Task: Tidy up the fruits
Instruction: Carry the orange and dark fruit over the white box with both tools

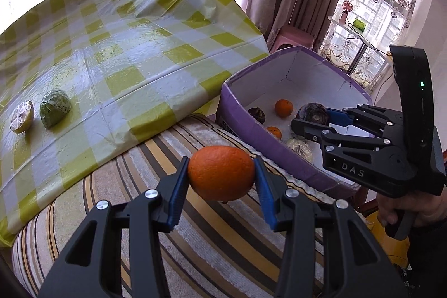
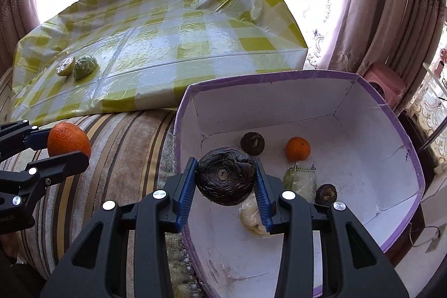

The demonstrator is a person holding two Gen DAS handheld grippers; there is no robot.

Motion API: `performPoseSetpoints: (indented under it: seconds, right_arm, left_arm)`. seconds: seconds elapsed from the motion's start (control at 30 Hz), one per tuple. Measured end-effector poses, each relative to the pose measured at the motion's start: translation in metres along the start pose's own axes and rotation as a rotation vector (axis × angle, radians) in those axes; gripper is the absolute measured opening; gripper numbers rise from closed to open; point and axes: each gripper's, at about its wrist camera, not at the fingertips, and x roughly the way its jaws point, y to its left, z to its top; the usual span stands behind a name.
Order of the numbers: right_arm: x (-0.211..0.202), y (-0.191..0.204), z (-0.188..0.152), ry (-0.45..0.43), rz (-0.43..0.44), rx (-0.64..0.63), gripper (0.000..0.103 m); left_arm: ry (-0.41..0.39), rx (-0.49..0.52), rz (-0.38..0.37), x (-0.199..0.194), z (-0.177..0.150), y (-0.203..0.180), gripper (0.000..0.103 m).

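Purple box [image 2: 413, 166] is my landmark: checked table [image 1: 139, 52] beyond it, two wrapped fruits there. My left gripper [image 1: 220, 172] clamps an orange [image 1: 220, 172] short of the box over the striped cushion [image 1: 195, 236]; right gripper [image 2: 225, 176] clamps a dark fruit [image 2: 225, 176] above the box's near wall. Round fruit could slip and roll off

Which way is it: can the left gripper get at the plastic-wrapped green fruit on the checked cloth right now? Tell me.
Probably not as it stands. The left gripper has its jaws shut on a round orange, so it would need to set that down first. The path itself looks free: the wrapped green fruit sits uncovered on the cloth.
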Motion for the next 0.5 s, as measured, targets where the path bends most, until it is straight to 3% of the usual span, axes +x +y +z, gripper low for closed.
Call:
performPoseSetpoints:
  seconds: [0.5]
  right_arm:
    - [0.008,-0.066,-0.022,0.031,-0.120,0.106,0.038]
  left_arm:
    - [0.046,0.116,-0.056,0.030,0.009,-0.044,0.046]
